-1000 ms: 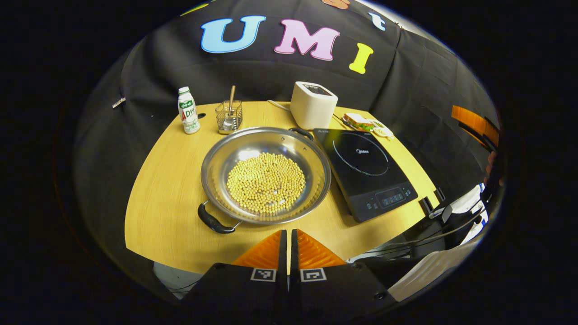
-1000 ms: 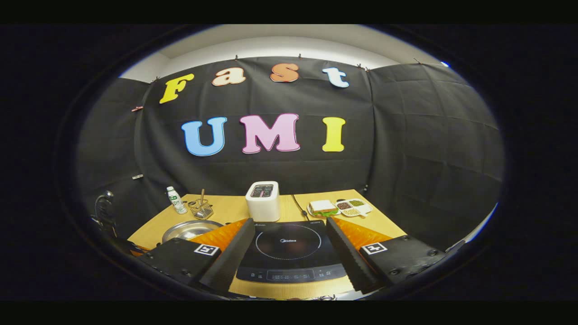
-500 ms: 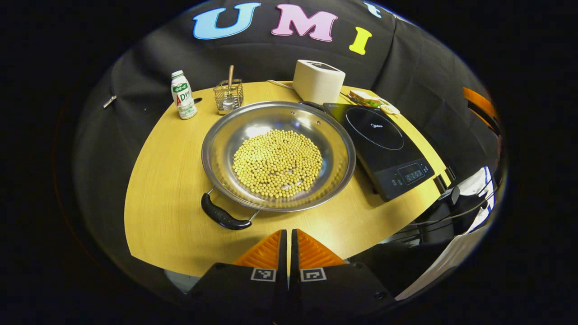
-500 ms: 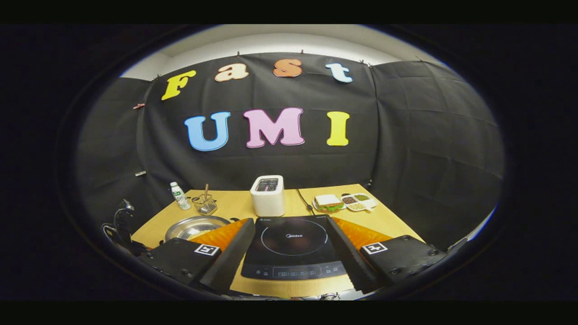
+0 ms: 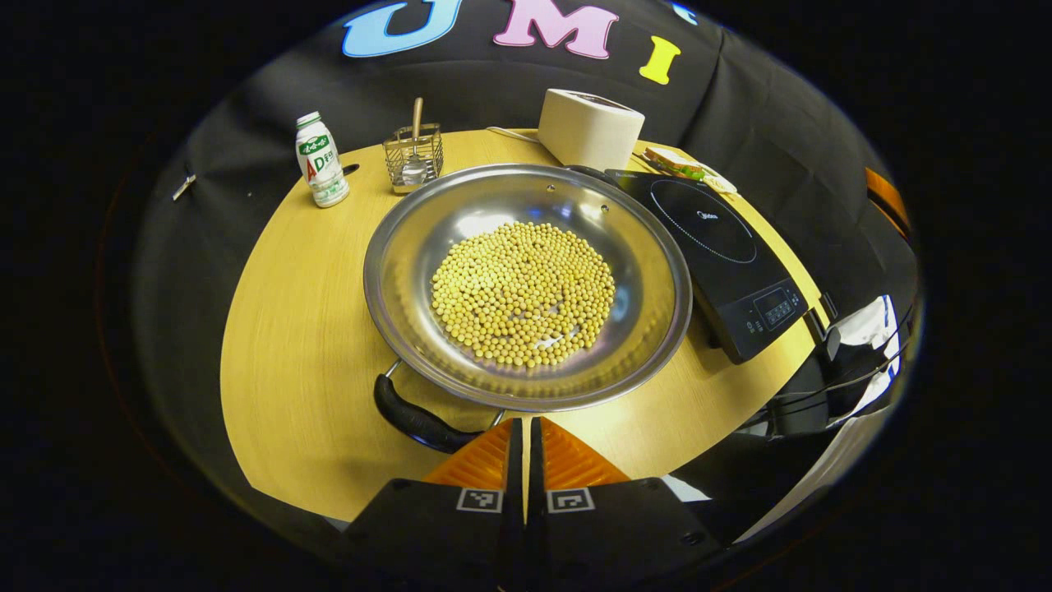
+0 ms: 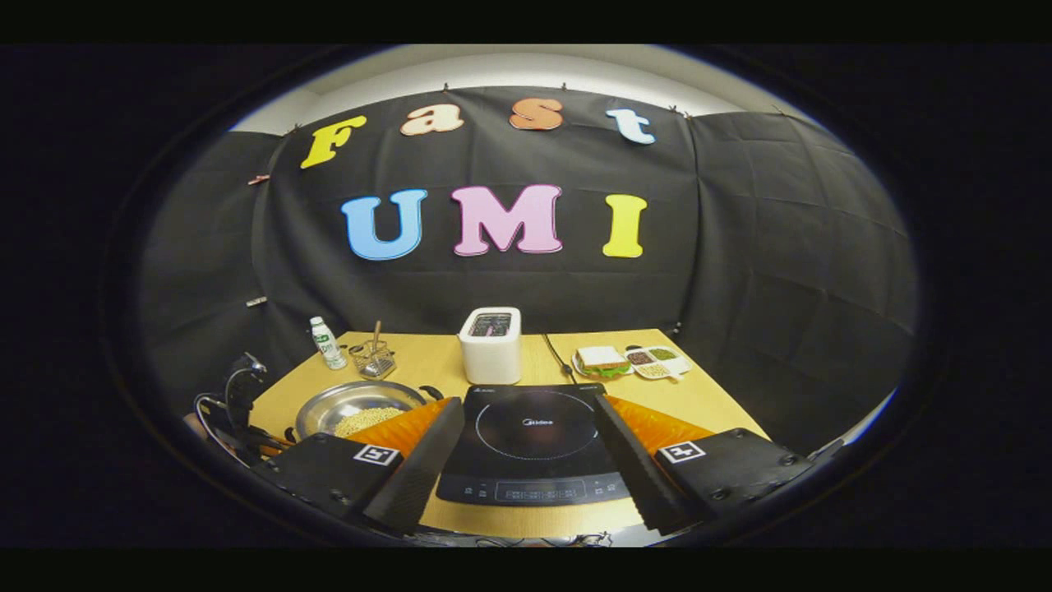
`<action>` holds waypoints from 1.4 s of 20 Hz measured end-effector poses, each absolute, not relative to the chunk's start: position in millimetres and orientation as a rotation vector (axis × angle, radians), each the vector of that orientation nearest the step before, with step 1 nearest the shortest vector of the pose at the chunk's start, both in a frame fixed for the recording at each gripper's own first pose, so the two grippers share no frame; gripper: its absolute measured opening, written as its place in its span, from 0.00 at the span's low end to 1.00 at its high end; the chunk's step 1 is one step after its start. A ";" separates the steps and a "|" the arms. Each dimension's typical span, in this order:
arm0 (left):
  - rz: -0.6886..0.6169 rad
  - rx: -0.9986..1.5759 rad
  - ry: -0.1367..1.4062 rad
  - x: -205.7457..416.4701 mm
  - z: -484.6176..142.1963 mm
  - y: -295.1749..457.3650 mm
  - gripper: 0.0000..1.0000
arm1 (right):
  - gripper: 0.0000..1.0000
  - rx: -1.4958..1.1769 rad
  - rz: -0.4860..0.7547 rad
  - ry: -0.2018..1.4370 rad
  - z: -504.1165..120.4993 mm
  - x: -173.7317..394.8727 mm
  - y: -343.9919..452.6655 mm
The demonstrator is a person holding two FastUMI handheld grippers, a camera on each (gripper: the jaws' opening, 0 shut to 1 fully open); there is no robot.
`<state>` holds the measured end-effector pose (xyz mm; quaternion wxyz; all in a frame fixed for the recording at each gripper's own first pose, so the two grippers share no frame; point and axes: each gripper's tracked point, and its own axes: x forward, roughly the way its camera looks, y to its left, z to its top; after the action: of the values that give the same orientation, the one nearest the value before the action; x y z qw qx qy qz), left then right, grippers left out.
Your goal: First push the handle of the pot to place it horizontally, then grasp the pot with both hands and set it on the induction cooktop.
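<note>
Your pot's far handle is mostly hidden behind the rim in the left gripper view, and the right edge of the worktop is cut off by dark gear and cables. The wide steel pot, holding a bed of soybeans, sits on the worktop just left of the induction cooktop, not on it. Your left hand-held gripper is clenched on nothing, its fingers pressed together, poised just before the pot's near rim, with the near black handle touching or almost touching its left finger; that handle points toward you, slightly leftward. Your right hand-held gripper is released, jaws spread wide, with the cooktop seen between them. The small bottle's label and the cooktop's centre logo are too small to read reliably. A white toaster stands behind the pot.
</note>
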<state>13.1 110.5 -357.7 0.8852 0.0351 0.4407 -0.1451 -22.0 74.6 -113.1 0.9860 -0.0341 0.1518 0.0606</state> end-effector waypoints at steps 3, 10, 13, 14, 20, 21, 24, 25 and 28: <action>-0.292 0.069 0.922 17.0 -358.3 115.7 0.05 | 0.98 -0.065 0.122 0.307 -113.3 -20.9 76.1; -0.249 0.102 0.930 30.7 -358.7 142.5 0.05 | 0.98 -0.061 0.121 0.324 -121.5 -19.9 80.6; -0.226 0.103 0.935 35.9 -360.1 154.8 0.05 | 0.98 -0.068 0.117 0.327 -123.2 -19.4 80.2; -0.217 0.106 0.937 38.0 -360.9 159.6 0.05 | 0.98 -0.069 0.115 0.328 -123.2 -18.6 78.8; -0.152 0.096 0.926 54.5 -361.3 182.1 0.05 | 0.98 -0.062 0.092 0.332 -124.8 -13.2 73.6; -0.141 0.093 0.924 57.9 -361.2 186.4 0.05 | 0.98 -0.061 0.091 0.331 -124.6 -11.8 74.4; -0.106 0.085 0.918 69.3 -360.5 199.1 0.05 | 0.98 -0.063 0.090 0.328 -124.1 -9.4 75.3; -0.097 0.080 0.916 72.9 -359.4 203.5 0.05 | 0.98 -0.065 0.092 0.328 -123.7 -8.0 76.6; -0.080 0.065 0.912 84.1 -359.3 214.3 0.05 | 0.99 -0.076 0.091 0.329 -125.3 -5.8 78.0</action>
<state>84.1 214.3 -359.3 0.8966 0.0315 0.4401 -0.0385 -5.8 78.0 -125.3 0.9848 -0.0376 0.1636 0.0454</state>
